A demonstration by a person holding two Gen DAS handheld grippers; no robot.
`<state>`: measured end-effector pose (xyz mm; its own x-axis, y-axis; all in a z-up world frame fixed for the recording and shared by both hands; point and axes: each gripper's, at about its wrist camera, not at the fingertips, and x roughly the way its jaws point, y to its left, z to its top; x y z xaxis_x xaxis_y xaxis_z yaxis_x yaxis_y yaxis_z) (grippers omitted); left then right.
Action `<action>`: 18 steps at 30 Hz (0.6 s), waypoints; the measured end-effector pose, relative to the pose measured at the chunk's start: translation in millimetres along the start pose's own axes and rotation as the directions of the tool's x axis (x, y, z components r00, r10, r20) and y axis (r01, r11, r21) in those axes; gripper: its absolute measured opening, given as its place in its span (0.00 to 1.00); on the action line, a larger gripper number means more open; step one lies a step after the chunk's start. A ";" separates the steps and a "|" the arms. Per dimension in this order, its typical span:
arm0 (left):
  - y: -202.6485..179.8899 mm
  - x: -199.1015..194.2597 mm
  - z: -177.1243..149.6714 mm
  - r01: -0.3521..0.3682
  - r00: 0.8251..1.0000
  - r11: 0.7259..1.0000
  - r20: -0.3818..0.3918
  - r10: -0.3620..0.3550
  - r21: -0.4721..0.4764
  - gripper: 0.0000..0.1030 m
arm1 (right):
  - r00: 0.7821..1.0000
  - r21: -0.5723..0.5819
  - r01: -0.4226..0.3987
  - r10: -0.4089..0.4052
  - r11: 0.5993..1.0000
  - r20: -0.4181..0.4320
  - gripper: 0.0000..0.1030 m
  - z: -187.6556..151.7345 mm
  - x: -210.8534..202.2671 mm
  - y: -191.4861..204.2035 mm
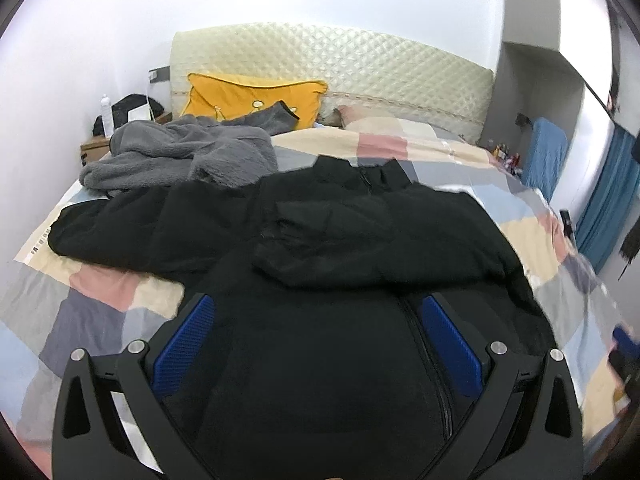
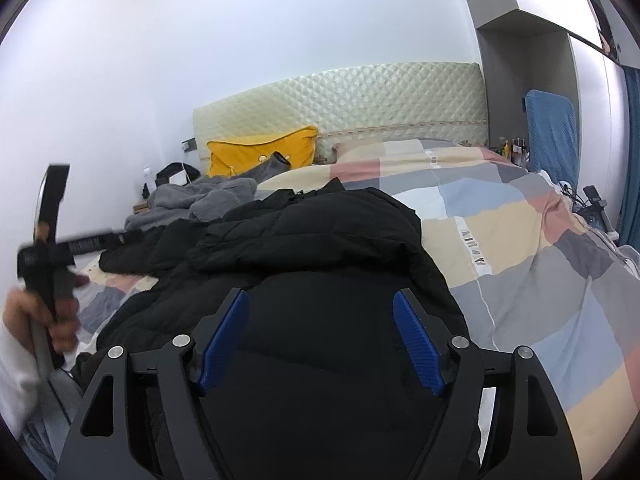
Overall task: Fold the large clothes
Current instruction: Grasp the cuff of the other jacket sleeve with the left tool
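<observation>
Here the patchwork bed (image 1: 500,184) fills both views, a black jacket (image 1: 320,240) spread across frame centre, a grey fleece (image 1: 180,152) at upper left; left gripper (image 1: 316,312) and right gripper (image 2: 320,308) gape above it, gripping nothing.

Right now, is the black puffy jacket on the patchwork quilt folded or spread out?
Partly folded: the black puffy jacket has one sleeve laid across its chest, the other still stretched sideways.

From my right side I can make out one line of dark letters printed on a white strip of the checked bedspread (image 2: 520,240), just right of the black jacket (image 2: 320,240); it seems to read "FAMILY", though the letters run sideways. Small dark print along the bedspread's left edge stays too blurred to read.
</observation>
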<state>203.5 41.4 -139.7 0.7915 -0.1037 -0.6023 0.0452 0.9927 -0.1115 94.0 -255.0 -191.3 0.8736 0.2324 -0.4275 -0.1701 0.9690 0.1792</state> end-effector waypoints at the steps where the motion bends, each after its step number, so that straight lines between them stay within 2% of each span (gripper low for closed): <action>1: 7.6 -1.8 10.9 -0.003 1.000 1.000 0.002 0.003 -0.008 1.00 | 1.000 0.001 0.004 -0.004 1.000 0.001 0.74 0.2 0.2 -0.6; 8: 66.6 -19.7 97.8 -0.109 0.994 0.994 0.024 0.110 -0.014 1.00 | 1.000 0.011 0.015 -0.015 1.000 -0.003 0.77 -0.3 1.1 -1.3; 11: 105.6 -19.5 128.7 -0.101 0.995 0.993 0.002 0.101 -0.055 1.00 | 1.000 0.025 0.028 -0.029 0.999 0.005 0.79 -0.5 1.3 -5.6; 15: 170.3 -4.5 148.1 -0.160 0.987 0.981 -0.034 0.157 -0.114 1.00 | 1.000 0.044 0.031 -0.031 0.999 0.001 0.79 -1.4 3.0 -8.6; 18: 212.0 7.0 146.4 -0.234 0.972 0.964 -0.049 0.230 -0.127 1.00 | 0.999 0.033 0.045 -0.045 0.998 0.003 0.79 -1.8 4.5 -6.7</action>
<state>307.9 260.0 -51.8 0.7502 0.1241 -0.6494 -0.2188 0.9735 -0.0667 98.2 -260.2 -196.0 0.8817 0.1880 -0.4326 -0.1151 0.9752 0.1892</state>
